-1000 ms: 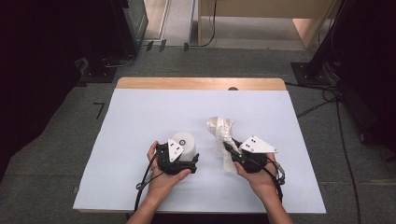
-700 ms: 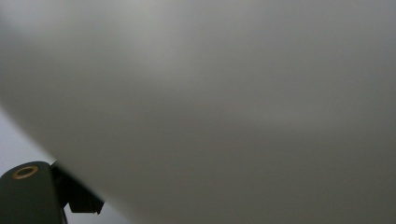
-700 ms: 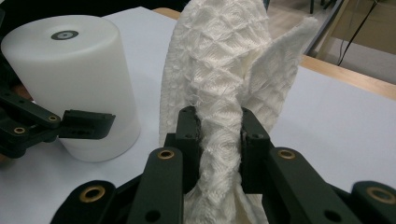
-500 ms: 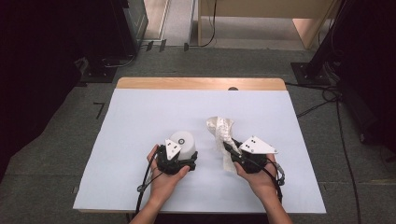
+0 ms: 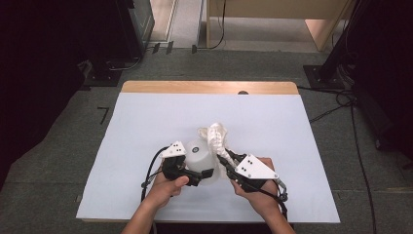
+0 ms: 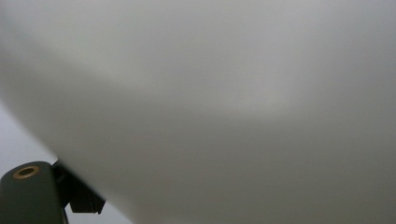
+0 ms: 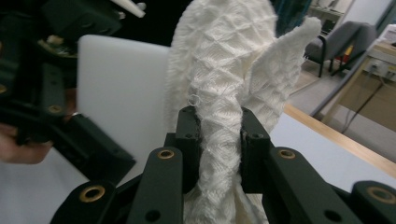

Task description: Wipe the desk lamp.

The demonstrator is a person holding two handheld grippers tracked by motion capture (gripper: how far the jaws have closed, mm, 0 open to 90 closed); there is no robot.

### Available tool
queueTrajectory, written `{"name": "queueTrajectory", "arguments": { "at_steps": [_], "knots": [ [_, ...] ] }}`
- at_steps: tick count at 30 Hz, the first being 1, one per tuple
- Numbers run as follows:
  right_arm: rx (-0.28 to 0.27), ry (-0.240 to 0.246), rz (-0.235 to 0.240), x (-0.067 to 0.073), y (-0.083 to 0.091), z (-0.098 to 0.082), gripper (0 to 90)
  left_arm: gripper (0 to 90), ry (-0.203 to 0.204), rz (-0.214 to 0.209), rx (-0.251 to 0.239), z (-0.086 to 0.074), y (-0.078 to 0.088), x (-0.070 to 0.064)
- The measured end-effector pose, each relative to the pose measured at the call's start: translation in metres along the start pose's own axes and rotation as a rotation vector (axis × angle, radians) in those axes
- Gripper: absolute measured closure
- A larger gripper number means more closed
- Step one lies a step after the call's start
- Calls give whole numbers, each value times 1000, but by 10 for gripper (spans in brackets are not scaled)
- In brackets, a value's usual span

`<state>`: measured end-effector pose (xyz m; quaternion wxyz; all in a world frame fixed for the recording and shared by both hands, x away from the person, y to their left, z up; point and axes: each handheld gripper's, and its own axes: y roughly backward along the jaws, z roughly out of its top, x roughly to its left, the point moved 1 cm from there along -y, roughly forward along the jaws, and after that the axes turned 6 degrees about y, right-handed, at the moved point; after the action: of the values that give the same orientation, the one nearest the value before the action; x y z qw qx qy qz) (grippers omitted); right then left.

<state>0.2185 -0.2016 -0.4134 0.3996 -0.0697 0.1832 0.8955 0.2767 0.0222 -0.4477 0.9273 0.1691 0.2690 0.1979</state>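
Note:
My left gripper [image 5: 205, 173] is shut on a white round plastic container [image 5: 198, 152], lifted near the front middle of the white-covered table [image 5: 146, 122]. In the left gripper view the container's blurred white wall [image 6: 224, 102] sits right against the lens, with one black finger [image 6: 28, 196] at the bottom left. My right gripper [image 7: 218, 135] is shut on a bunched white waffle-weave cloth [image 7: 224, 60]. The cloth [image 5: 215, 135] stands up from the jaws and touches the container [image 7: 119, 88] on its right side. From above, the right gripper [image 5: 224, 159] sits just right of the container.
A wooden strip [image 5: 209, 87] edges the table's far side. Dark equipment [image 5: 73, 39] and black cables [image 5: 341, 105] lie on the carpet around the table. A grey chair [image 7: 341, 37] and wooden furniture stand beyond it.
The right gripper has carried the cloth leftward until it meets the container. The left hand has lifted the container slightly and shifted it right.

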Motion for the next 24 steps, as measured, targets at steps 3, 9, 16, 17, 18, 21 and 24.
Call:
{"name": "queueTrajectory", "arguments": {
  "at_steps": [3,9,16,17,18,21,24],
  "knots": [
    [45,2,39,3,-4,-3,746,80,13,5,-14,1,5,4],
    [185,-16,139,2,-22,-25,747,80,51,26,-61,6,20,14],
    [131,-53,131,3,-17,-14,746,80,18,31,-18,2,11,10],
    [110,-56,115,2,-14,-10,745,80,10,27,-9,1,7,7],
    [86,-58,97,1,-10,-7,745,80,3,24,5,0,4,5],
    [37,-64,67,-2,-4,-1,743,80,-8,29,17,-1,-2,1],
    [63,-82,88,-3,-7,-6,743,81,2,37,-5,0,1,4]
  ]
}}
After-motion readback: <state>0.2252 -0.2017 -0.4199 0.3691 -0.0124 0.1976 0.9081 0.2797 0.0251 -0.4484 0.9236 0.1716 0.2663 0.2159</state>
